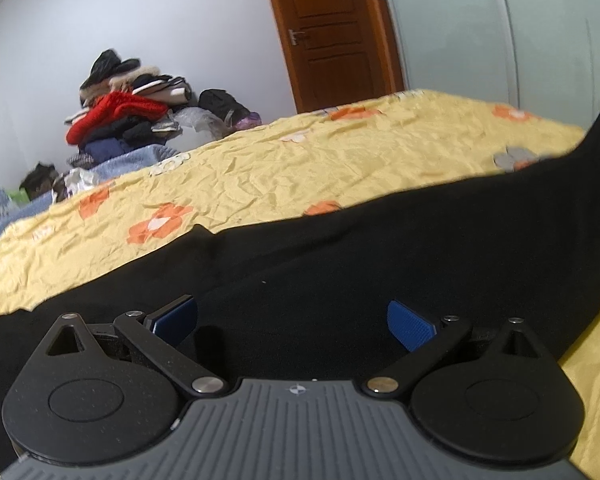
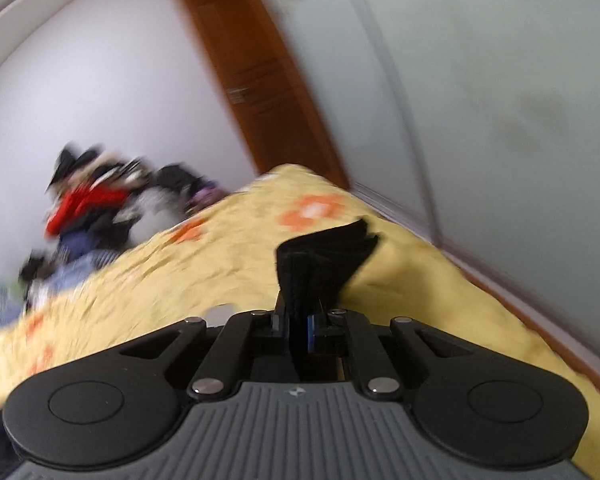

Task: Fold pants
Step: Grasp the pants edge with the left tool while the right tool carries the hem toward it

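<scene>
The black pants (image 1: pixel 340 248) lie stretched across a bed covered by a yellow sheet (image 1: pixel 260 168) printed with orange and white flowers. In the left wrist view they run from the lower left corner up toward the right edge, flat for most of their length and rising at the far right end.

The left claw (image 1: pixel 292 322) sits low over the pants with its 2 blue pads (image 1: pixel 410 324) spread wide apart; nothing is clamped between them, and only dark cloth shows beneath the gap.

The right claw (image 2: pixel 300 330) is pinched closed on a bunched edge of the pants (image 2: pixel 324 260), which stands up from between the fingers as a ridged black fold above the yellow sheet. This view is tilted and smeared.

No container can be made out. Beyond the bed a loose pile of clothes (image 1: pixel 128 112), with a red knit among dark pieces, is heaped against the white wall, beside a brown wooden door (image 1: pixel 332 32).
</scene>
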`<state>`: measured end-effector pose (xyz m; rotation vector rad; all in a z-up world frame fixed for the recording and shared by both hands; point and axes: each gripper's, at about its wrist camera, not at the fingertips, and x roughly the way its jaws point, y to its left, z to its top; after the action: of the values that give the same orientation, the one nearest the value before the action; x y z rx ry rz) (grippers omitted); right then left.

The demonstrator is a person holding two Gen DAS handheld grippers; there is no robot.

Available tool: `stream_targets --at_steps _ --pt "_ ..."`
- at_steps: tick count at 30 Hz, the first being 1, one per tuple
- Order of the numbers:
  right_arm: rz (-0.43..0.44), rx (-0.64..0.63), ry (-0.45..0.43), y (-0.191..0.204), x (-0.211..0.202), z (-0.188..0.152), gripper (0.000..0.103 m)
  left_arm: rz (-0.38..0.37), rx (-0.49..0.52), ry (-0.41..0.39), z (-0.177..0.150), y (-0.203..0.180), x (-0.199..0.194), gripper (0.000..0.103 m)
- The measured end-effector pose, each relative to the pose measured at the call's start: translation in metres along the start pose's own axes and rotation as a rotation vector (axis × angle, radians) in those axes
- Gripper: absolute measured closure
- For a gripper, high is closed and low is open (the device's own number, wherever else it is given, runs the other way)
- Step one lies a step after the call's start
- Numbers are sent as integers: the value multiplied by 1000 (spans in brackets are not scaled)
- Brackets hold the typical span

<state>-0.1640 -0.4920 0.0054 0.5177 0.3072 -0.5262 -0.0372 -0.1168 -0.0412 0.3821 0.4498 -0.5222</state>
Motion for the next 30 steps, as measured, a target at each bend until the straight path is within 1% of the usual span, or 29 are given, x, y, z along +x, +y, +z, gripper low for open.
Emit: stream_targets --at_steps 2,3,4,6,8,9,10,11,13,15,17,19,21,23,24,25,26,27,28,30 --pt "40 -114 9 30 0 -3 96 -46 -57 -34 7 8 -9 2" --pt "61 -157 15 43 0 -6 96 -91 -91 -47 12 11 -12 1" --pt "85 -190 25 54 0 -9 96 -149 -122 -48 20 13 -14 1" --pt "123 -234 45 73 2 -18 96 -289 -196 -24 35 17 -12 1" --pt "164 -262 66 87 2 -27 96 -457 -305 45 47 20 1 1" --pt "182 -267 76 92 2 -30 96 -537 -373 98 51 21 11 1" --pt "200 -271 86 98 1 -34 96 -624 -466 159 52 22 24 1" --pt "218 -278 95 103 0 -38 96 -694 -547 208 51 22 35 1" --pt "248 -302 114 115 -4 -45 96 -807 -708 315 47 21 58 1" --pt "274 -326 125 126 -6 -50 96 -862 -794 382 44 17 73 1" --pt "299 -359 134 139 -11 -55 96 -876 -853 420 42 16 82 1" --pt "317 -401 145 154 -14 -60 96 -875 -899 426 42 18 86 2" --pt "349 -428 156 166 -19 -66 95 -848 -931 430 40 22 89 3" --pt "378 -452 166 178 -24 -74 95 -823 -961 433 38 28 91 8" --pt "395 -456 173 183 -26 -77 95 -818 -966 435 39 32 92 22" --pt "414 -457 179 188 -27 -80 95 -806 -961 446 39 35 93 43" --pt "425 -459 183 192 -27 -82 95 -794 -946 456 39 36 94 54" --pt "431 -466 183 196 -27 -85 95 -788 -919 459 40 37 95 74" --pt "436 -470 185 200 -27 -87 95 -763 -882 462 41 38 95 90" --pt "451 -460 191 208 -25 -90 95 -691 -800 437 45 43 89 92"
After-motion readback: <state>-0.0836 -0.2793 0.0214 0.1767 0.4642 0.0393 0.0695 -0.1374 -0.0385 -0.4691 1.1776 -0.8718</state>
